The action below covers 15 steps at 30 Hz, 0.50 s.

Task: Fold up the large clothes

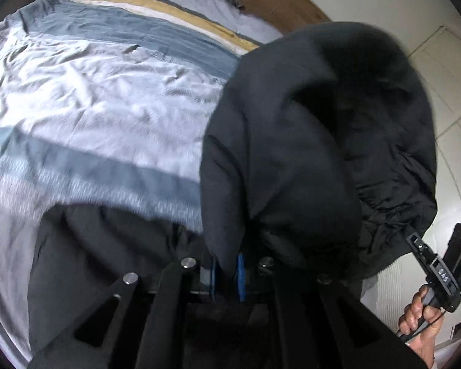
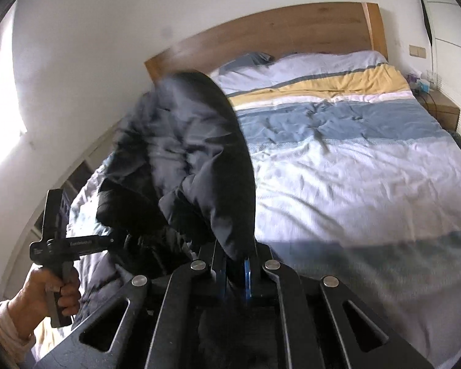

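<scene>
**Dark jacket pinched at both ends above the bed**

Nearest, the left hand-held gripper (image 1: 227, 272) has its blue pads pressed together on the black jacket (image 1: 292, 153), which bulges up and hides much of the striped duvet (image 1: 92, 92). The right hand-held gripper (image 2: 234, 272) likewise pinches the jacket's fabric. Beyond lies the bed, then the wooden headboard (image 2: 276, 33). Only the right wrist view shows the nightstand (image 2: 442, 104) and the left hand (image 2: 55, 289); the left wrist view shows the right hand (image 1: 421, 316).

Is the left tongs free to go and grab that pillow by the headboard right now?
Probably not. The left tongs are shut on the black jacket, as are the right tongs, and the pillow lies at the far end.
</scene>
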Available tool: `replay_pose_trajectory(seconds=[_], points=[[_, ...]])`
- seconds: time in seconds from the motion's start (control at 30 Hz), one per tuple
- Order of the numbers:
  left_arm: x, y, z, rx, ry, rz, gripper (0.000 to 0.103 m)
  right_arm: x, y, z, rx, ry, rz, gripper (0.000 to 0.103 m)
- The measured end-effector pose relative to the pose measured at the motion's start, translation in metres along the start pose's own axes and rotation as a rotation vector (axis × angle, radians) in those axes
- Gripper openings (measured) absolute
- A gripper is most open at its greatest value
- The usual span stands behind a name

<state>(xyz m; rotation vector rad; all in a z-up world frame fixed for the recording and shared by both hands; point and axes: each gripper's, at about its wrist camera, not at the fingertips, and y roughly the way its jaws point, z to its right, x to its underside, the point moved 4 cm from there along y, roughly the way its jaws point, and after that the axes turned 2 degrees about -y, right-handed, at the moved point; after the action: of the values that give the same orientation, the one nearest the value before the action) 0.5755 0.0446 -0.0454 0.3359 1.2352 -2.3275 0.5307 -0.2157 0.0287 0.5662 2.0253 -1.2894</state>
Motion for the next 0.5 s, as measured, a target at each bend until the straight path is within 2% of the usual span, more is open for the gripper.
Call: replay_pose_trajectory(seconds=[0.17, 0.4, 0.5], points=[[0.044, -0.018, -0.024, 0.030, -0.006, 0.021, 0.009, 0.058, -0.024, 0.005, -0.001, 0.047, -0.003, 0.008], [0.089, -0.039, -0.056, -0.039, -0.025, 0.003, 0.009, 0.125, -0.022, 0.018, 0.011, 0.085, -0.068, 0.009], [0.103, -0.059, -0.063, -0.089, -0.020, 0.006, 0.009, 0.146, -0.028, 0.022, 0.024, 0.090, -0.099, 0.019]])
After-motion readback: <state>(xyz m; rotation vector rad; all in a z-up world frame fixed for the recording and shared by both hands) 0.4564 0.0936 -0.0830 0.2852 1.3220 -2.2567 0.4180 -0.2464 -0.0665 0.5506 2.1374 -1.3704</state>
